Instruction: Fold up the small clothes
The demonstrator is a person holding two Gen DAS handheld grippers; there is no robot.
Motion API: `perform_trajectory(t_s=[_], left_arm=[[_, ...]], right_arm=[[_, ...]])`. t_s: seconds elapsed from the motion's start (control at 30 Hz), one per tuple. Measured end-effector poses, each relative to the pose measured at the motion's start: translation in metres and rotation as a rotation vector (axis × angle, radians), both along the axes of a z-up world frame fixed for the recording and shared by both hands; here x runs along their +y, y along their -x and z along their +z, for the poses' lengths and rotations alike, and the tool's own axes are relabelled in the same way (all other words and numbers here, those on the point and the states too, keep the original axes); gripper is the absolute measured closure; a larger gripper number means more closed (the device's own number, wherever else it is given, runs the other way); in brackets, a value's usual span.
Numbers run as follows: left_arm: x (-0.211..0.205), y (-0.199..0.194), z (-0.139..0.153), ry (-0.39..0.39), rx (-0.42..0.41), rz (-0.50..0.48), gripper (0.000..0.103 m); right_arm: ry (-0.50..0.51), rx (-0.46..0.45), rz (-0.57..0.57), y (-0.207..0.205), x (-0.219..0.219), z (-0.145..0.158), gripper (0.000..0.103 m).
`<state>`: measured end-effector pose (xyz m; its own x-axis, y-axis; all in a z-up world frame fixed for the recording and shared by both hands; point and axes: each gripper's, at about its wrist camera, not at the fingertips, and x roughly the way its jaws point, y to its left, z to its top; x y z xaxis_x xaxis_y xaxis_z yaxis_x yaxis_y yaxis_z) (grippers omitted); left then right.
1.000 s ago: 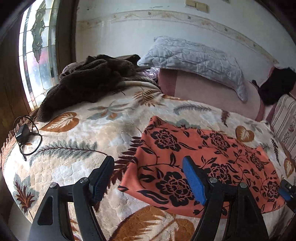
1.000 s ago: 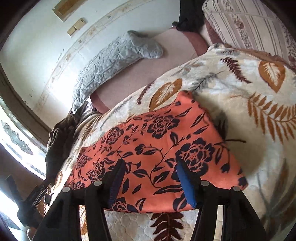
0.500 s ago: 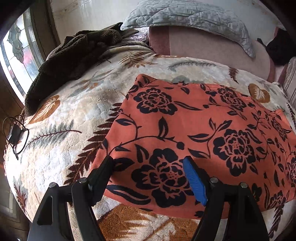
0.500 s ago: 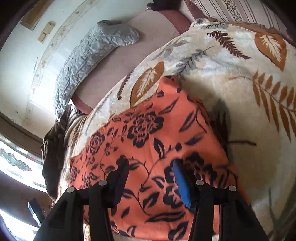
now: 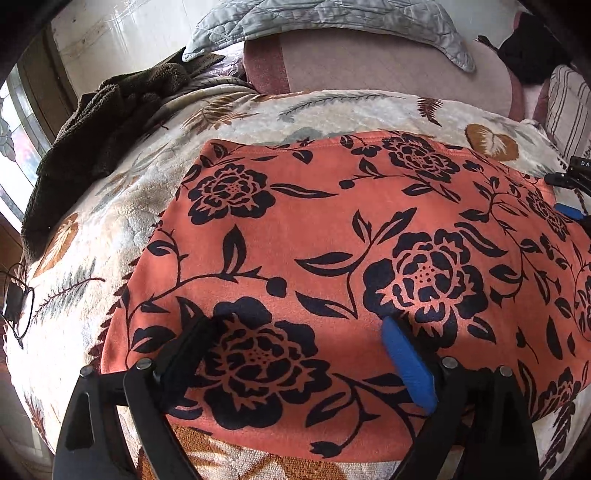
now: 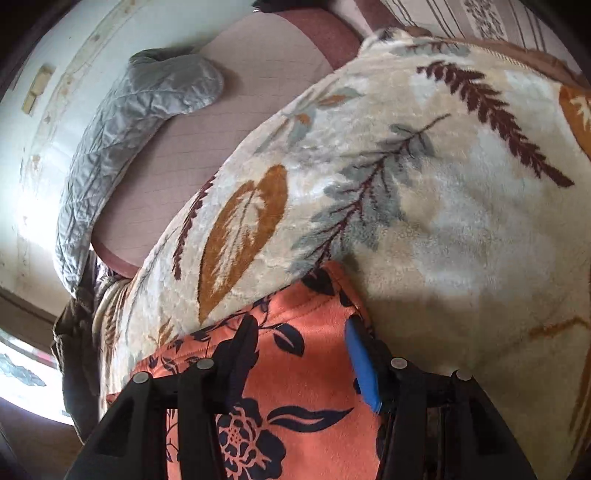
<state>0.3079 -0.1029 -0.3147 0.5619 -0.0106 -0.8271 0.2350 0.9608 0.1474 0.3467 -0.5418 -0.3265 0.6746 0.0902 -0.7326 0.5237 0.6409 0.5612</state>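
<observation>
An orange garment with a black flower print (image 5: 332, 236) lies spread flat on the leaf-patterned blanket (image 5: 122, 206). My left gripper (image 5: 299, 328) is open, its jaws low over the garment's near left part, just inside the near edge. My right gripper (image 6: 299, 328) is open over the garment's far right corner (image 6: 317, 295); it also shows at the right edge of the left wrist view (image 5: 569, 192). Whether the fingertips touch the cloth cannot be told.
A dark brown throw (image 5: 103, 122) is heaped at the back left by the window. A grey quilted pillow (image 5: 332, 18) lies on a pink bolster (image 5: 388, 66) at the back. A black cable (image 5: 16, 299) lies at the left edge. A striped cushion (image 5: 569, 103) is at the right.
Both grippers have moved forward and down over the garment. The left now sits over its near left part, the right has slid to its far right corner. Both stay open.
</observation>
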Motion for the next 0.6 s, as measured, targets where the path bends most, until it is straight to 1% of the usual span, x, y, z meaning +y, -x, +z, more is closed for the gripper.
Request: perform_trajectory(t_s=[0.07,0.13,0.2,0.27,0.33,0.4,0.43,0.47,0.53,0.6], left_arm=[[0.000,-0.001,0.000,-0.001,0.003,0.008,0.006],[0.001,-0.003,0.001,0.003,0.021,0.011,0.006],[0.002,-0.004,0.004,0.008,0.041,0.017,0.006],[0.002,-0.004,0.007,0.016,0.049,0.021,0.006],[0.003,0.000,0.012,0.015,0.026,0.023,0.006],[0.005,0.002,0.012,-0.011,0.009,0.035,0.006],[0.006,0.002,0.010,-0.028,0.015,0.043,0.006],[0.006,0.001,0.006,-0.034,0.029,0.044,0.006],[0.007,0.002,0.005,-0.037,0.020,0.039,0.005],[0.005,0.005,0.007,-0.053,0.012,0.031,0.005]], right_arm=[[-0.012,-0.026,-0.014,0.004,-0.004,0.006,0.050],[-0.007,-0.085,-0.010,0.011,0.000,0.020,0.048],[-0.022,-0.137,0.036,0.017,0.010,0.033,0.048],[-0.031,-0.154,0.077,0.024,0.022,0.041,0.048],[-0.062,-0.136,0.105,0.029,0.031,0.038,0.048],[-0.104,-0.057,0.100,0.031,0.037,0.022,0.048],[-0.127,-0.015,0.097,0.033,0.039,0.012,0.048],[-0.139,-0.002,0.101,0.034,0.040,0.006,0.048],[-0.109,-0.007,0.102,0.042,0.046,0.014,0.048],[-0.102,-0.050,0.119,0.052,0.052,0.025,0.047]])
